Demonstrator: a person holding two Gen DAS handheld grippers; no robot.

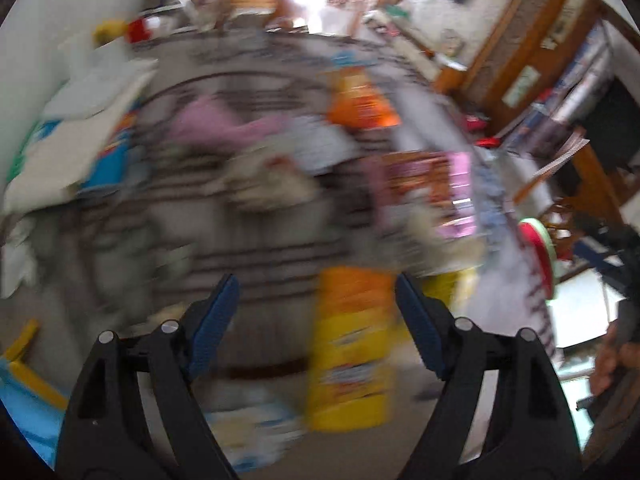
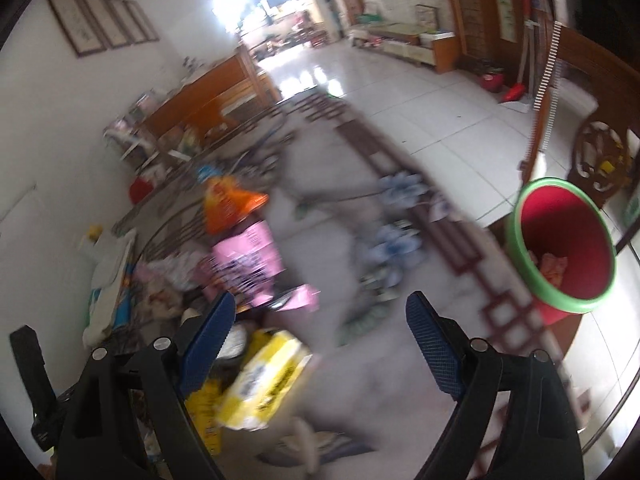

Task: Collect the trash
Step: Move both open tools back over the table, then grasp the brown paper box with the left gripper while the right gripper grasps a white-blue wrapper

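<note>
Trash lies scattered on a grey patterned rug (image 1: 256,248), and both views are blurred. A yellow and orange packet (image 1: 352,348) lies just ahead of my left gripper (image 1: 316,292), which is open with nothing between its fingers. An orange bag (image 1: 360,100), a pink box (image 1: 432,192) and crumpled wrappers (image 1: 268,180) lie farther off. My right gripper (image 2: 320,312) is open and holds nothing, above the rug (image 2: 360,360). A yellow packet (image 2: 264,380) lies by its left finger (image 2: 208,344). A pink box (image 2: 248,260) and an orange bag (image 2: 228,200) lie beyond. A red bin with a green rim (image 2: 560,244) stands at the right.
The red bin (image 1: 540,256) shows at the right edge of the left wrist view. White cushions (image 1: 80,120) lie at the rug's left side. Wooden furniture (image 2: 208,96) lines the white wall. Shiny white tiles (image 2: 420,108) stretch beyond the rug. A carved wooden chair (image 2: 600,160) stands behind the bin.
</note>
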